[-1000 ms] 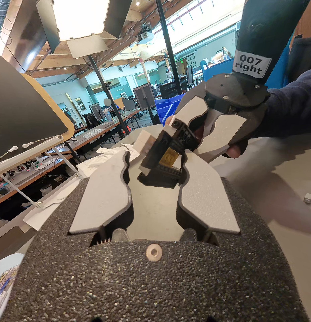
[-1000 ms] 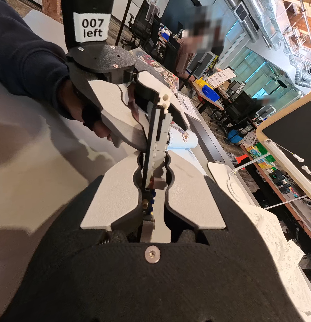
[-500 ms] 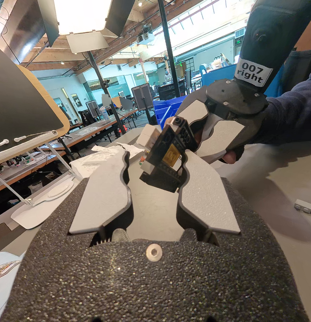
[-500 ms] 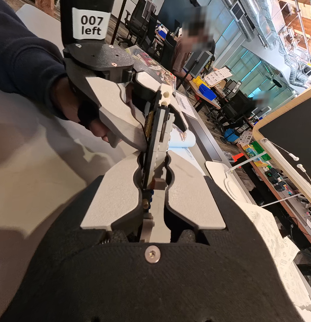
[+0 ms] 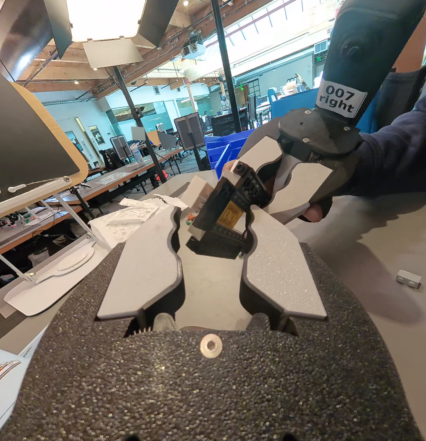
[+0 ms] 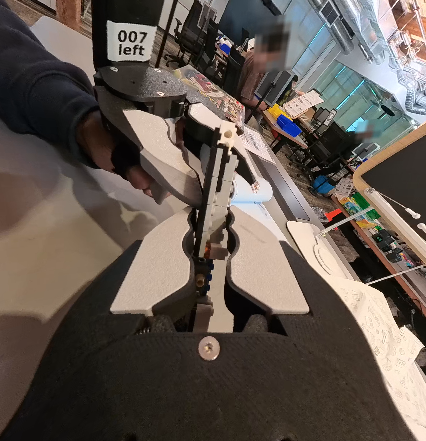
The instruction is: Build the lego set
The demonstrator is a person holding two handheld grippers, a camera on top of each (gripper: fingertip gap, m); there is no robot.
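Left tool (image 5: 213, 229): fills the lower part of the left wrist view; its two grey fingers stand apart, clamped on nothing. Its right finger (image 5: 274, 248) touches the lower edge of the brick assembly; its left finger (image 5: 152, 248) stands clear of it.
Brick assembly (image 5: 227, 210): a flat build of black and light grey bricks with one yellow piece, held off the worktop at centre frame. It tilts, long axis running from lower left to upper right in the left wrist view. In the right wrist view it shows edge-on (image 6: 215, 191), running up the middle of the frame.
Right tool (image 6: 210, 224): clamped on the brick assembly, a pad pressed on each flat face. In the left wrist view it enters from the upper right (image 5: 266, 186), gripping the assembly's upper end.
Bearing: the assembly's free lower end lies inside the left tool's open gap; the left tool is the nearer free one.
Worktop (image 5: 350, 238): pale grey.
Loose grey brick (image 5: 408, 278): on the worktop at right of frame, well apart from both tools.
Printed paper sheets (image 5: 128, 214): on the worktop, left of centre, beyond the left finger.
Blue bins (image 5: 221, 150): upper centre, behind the assembly.
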